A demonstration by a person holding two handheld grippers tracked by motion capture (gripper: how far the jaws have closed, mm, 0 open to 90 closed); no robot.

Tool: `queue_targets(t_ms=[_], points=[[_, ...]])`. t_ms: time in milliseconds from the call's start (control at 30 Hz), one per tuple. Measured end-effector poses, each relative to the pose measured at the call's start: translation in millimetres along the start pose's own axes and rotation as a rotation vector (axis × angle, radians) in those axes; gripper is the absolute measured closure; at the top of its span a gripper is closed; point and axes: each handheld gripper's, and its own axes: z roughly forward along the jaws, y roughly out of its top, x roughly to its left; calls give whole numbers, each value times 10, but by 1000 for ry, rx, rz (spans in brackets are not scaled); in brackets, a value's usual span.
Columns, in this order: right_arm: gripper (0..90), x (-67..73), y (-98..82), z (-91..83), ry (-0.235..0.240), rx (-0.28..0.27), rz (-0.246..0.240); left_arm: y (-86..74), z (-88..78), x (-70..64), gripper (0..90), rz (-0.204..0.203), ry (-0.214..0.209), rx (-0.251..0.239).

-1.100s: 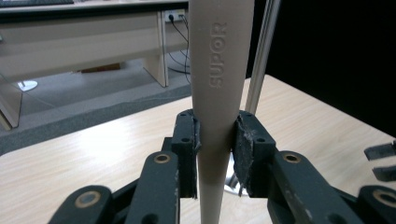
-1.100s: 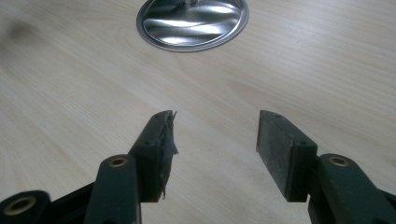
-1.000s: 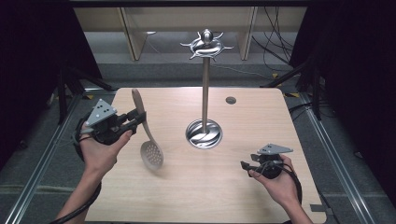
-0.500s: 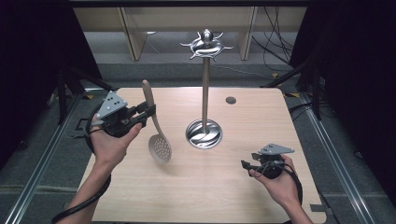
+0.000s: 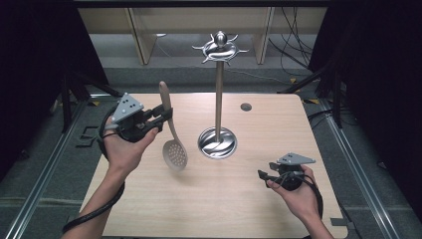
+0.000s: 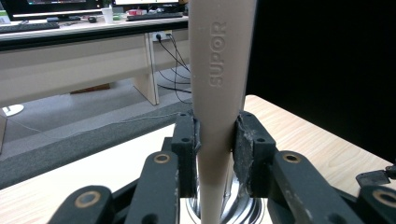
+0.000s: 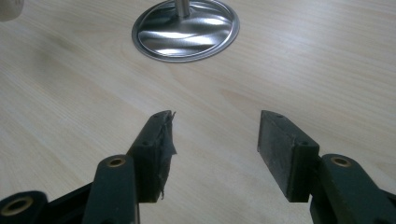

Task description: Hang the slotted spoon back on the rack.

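Observation:
My left gripper is shut on the handle of a beige slotted spoon, which hangs upright above the table with its perforated bowl down. In the left gripper view both pads press on the spoon handle, marked SUPOR, with my left gripper around it. A steel utensil stand with a round base and hooked top rises at the table's middle, just right of the spoon. My right gripper rests low at the front right, open with nothing between its pads; the stand's base lies ahead of it.
The light wooden table has a small dark round hole cover at the back right. Beyond the far edge stand desk legs and cables on the floor. Black curtains flank both sides.
My left hand has carried the spoon rightward and a little up, toward the stand; the spoon now hangs more upright. The right gripper has stayed where it was.

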Motion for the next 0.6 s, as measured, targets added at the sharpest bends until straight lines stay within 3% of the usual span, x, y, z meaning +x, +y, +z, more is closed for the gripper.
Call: queue_targets(t_ms=[33, 67, 100, 167, 200, 367, 433, 600], points=[[457, 9, -4, 0, 3, 9, 11, 4, 8, -5, 709, 1, 1, 2], [458, -9, -2, -1, -4, 1, -12, 9, 20, -11, 709, 4, 1, 1], [458, 11, -2, -5, 7, 9, 21, 14, 35, -18, 709, 5, -2, -3], [458, 17, -1, -11, 10, 16, 37, 28, 55, -36, 709, 9, -1, -7], [458, 5, -6, 0, 1, -8, 22, 36, 66, -46, 709, 11, -3, -10], [457, -2, -3, -12, -2, -2, 18, 80, 131, -96, 708, 5, -14, -15], [458, 0, -3, -17, 1, -7, 19, 102, 168, -89, 709, 35, -23, -25], [457, -20, -5, 0, 19, -16, 15, 145, 229, -114, 709, 45, -26, -16]])
